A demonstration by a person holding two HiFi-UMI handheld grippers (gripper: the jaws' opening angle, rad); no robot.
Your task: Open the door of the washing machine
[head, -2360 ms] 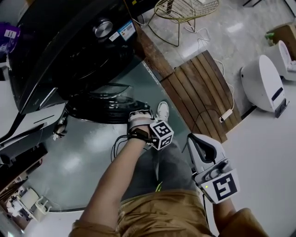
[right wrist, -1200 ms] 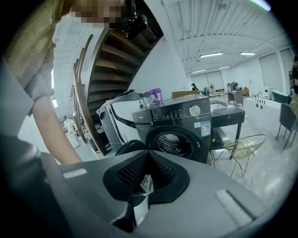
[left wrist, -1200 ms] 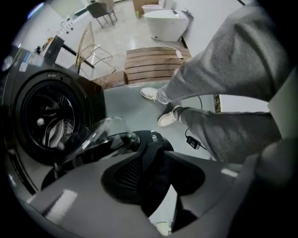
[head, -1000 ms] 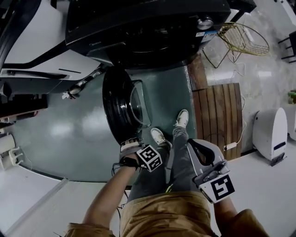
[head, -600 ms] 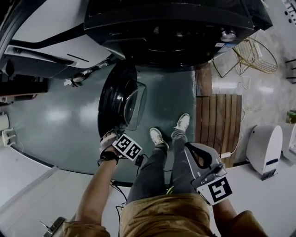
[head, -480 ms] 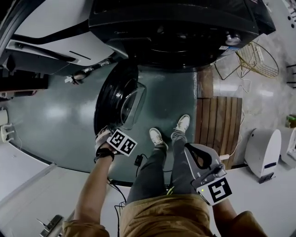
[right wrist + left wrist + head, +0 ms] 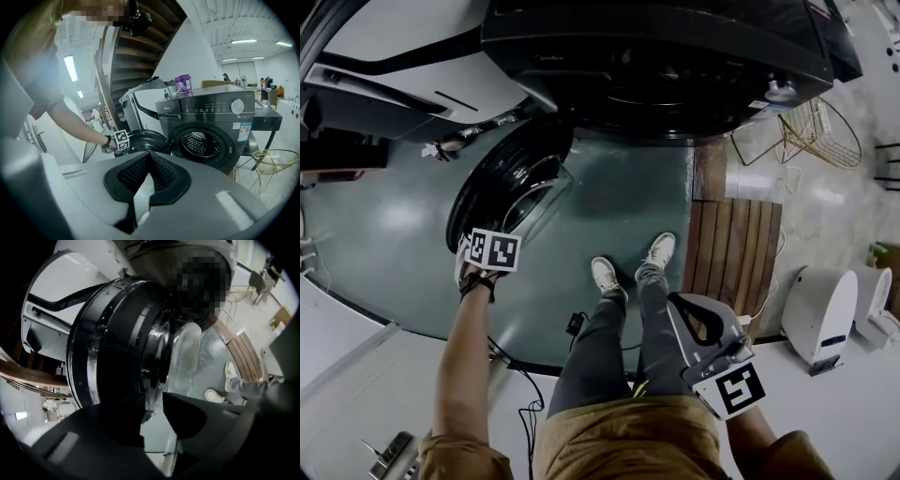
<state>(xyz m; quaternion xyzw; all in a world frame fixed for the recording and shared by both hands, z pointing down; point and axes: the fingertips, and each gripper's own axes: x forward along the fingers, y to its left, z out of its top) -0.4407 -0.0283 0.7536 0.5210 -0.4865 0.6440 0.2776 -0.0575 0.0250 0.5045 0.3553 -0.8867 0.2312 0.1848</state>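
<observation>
Now pulling the door [image 7: 502, 183] wide open off the washing machine [image 7: 675, 47].
Grips its free rim with the left gripper [image 7: 151, 401], jaws clamped on it; holds the right gripper [image 7: 149, 154] beside the legs, jaws together and empty. Finds the door upright on edge, left of the drum mouth [image 7: 200, 143], glass bowl facing the feet. Against a second ago: swung further left, with the left gripper carried along.
</observation>
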